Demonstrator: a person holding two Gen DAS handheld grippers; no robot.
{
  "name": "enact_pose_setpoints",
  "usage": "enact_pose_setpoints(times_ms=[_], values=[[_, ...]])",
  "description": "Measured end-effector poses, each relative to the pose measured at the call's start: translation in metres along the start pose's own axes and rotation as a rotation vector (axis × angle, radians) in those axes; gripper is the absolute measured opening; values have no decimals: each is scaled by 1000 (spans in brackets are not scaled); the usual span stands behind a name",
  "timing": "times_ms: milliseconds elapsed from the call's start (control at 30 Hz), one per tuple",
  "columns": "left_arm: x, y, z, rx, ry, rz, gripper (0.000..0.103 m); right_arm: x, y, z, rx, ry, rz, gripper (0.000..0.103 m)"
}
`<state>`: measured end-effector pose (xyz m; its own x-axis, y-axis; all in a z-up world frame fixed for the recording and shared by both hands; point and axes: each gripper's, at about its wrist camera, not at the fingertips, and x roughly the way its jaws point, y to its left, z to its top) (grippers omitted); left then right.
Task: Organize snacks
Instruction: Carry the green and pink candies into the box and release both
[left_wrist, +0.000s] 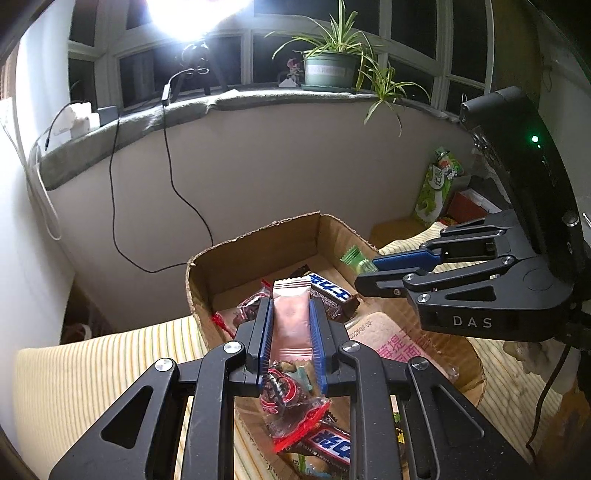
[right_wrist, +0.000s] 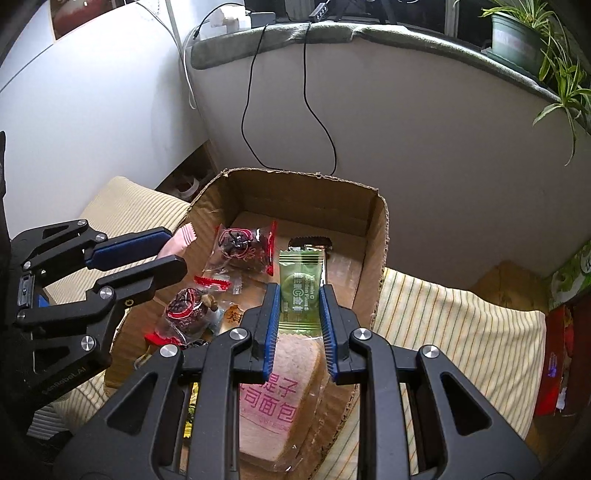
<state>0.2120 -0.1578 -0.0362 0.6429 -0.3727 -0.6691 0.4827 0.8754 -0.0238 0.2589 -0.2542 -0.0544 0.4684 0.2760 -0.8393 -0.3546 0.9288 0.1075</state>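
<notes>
Cardboard box (right_wrist: 376, 236) sits on a striped yellow cloth (right_wrist: 454, 321), top open, snacks loose inside. Left gripper (left_wrist: 291, 306) jaws closed on a pink packet (left_wrist: 291, 321), held upright between the blue pads above the near end of the box. Right gripper (right_wrist: 300, 295) jaws closed on a green candy packet (right_wrist: 301, 284), also pinched between its pads, over the box's right side. In the box: two clear red-trimmed packets (right_wrist: 242, 249) of dark pieces, a bagged bread slice (right_wrist: 284, 387) with pink print lying flat under the right gripper, and a dark bar with blue-white lettering (left_wrist: 328, 291) just beyond the pink packet. A second such bar (left_wrist: 328, 445) lies at the near edge. Both grippers hover close together, not touching. Potted plant (left_wrist: 332, 66) stands on the window ledge behind.
</notes>
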Motion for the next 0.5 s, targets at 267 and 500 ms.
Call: enact_pose_setpoints(times_ms=[267,500], values=[[-1,0,0,-2,2,2,19,-2,4,-1,-9,-7,0,23],[-4,0,-2,-3,1,4,27,-6,4,-3,-4,-8,-4,26]])
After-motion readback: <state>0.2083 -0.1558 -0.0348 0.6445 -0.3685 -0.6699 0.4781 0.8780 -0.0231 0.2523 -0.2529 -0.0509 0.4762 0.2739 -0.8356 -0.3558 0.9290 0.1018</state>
